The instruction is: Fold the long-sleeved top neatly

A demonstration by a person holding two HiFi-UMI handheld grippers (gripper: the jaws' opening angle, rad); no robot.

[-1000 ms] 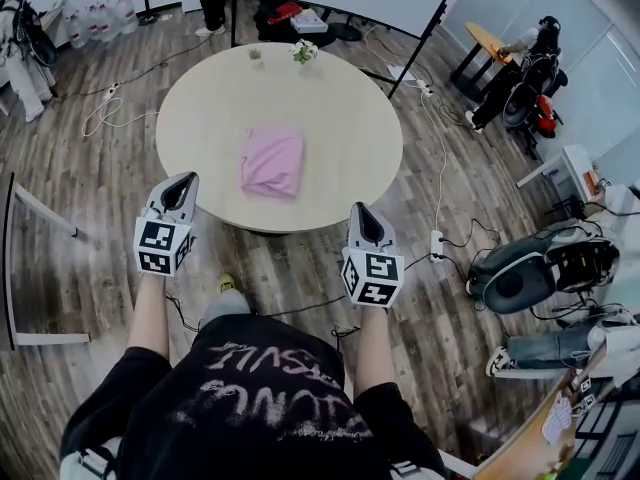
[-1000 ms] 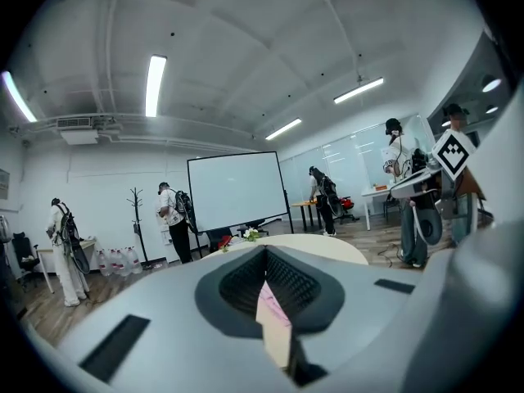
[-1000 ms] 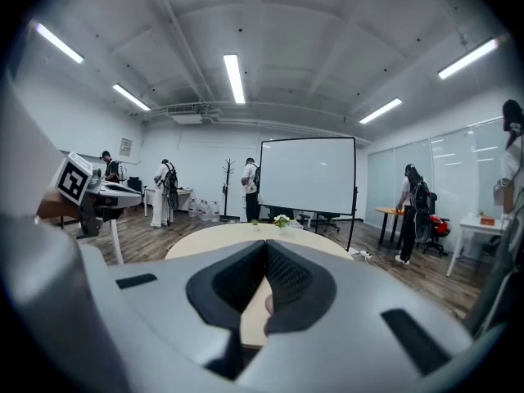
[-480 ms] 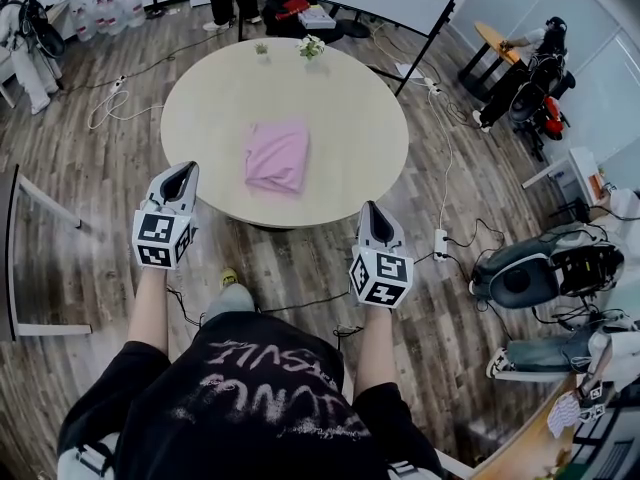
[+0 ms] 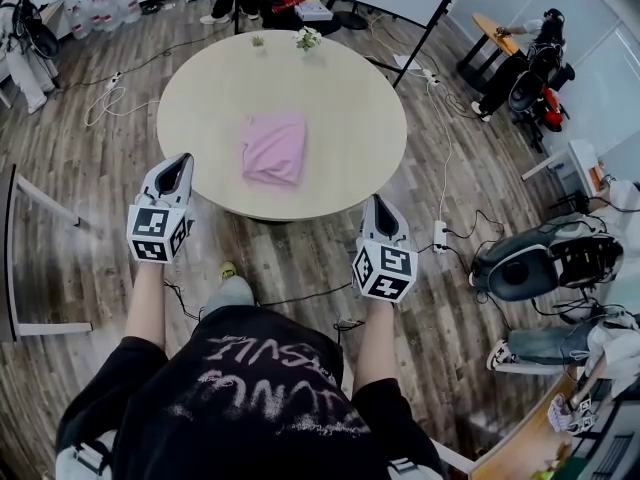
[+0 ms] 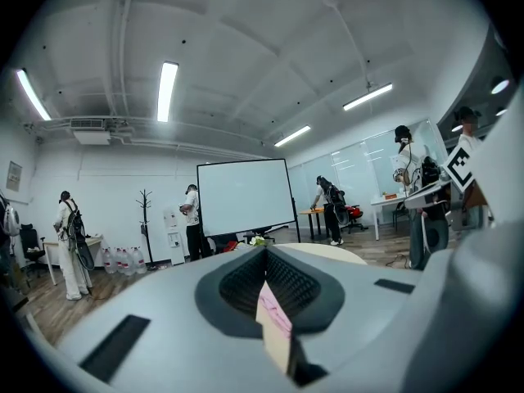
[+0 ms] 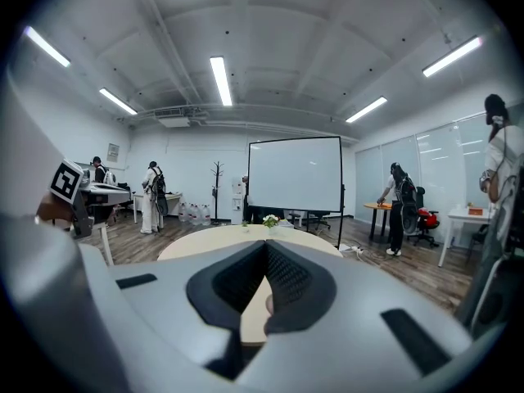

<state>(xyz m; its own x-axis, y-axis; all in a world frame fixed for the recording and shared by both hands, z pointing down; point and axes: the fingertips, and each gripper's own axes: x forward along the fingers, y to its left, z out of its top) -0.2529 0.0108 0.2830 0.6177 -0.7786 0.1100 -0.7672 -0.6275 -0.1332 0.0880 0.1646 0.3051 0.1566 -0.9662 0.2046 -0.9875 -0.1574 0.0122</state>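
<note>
Top: the pink long-sleeved top [image 5: 274, 149] lies as a compact folded rectangle near the middle of the round desk [image 5: 200, 88], with nothing touching it.
Left gripper: your left gripper [image 5: 176, 168] is clenched on nothing and hangs over the floor, just off the desk's near edge.
Right gripper: your right gripper [image 5: 377, 215] is likewise clenched and empty, off the near right edge.
Step in hand: the fold looks finished to me (at most a last tidy remains).
Doing it well: if you reach in again, open the jaws first. Pinch only one edge layer, then lift and lay it flat rather than dragging, so the stack does not slide apart.
Hard to see: the sleeves are tucked out of sight. The near edge looks slightly rumpled, but how even the layers are cannot be told. The left gripper view shows only a pink sliver below its closed jaws. The right gripper view shows the desk and a small plant [image 7: 269, 220], not the top.
</note>
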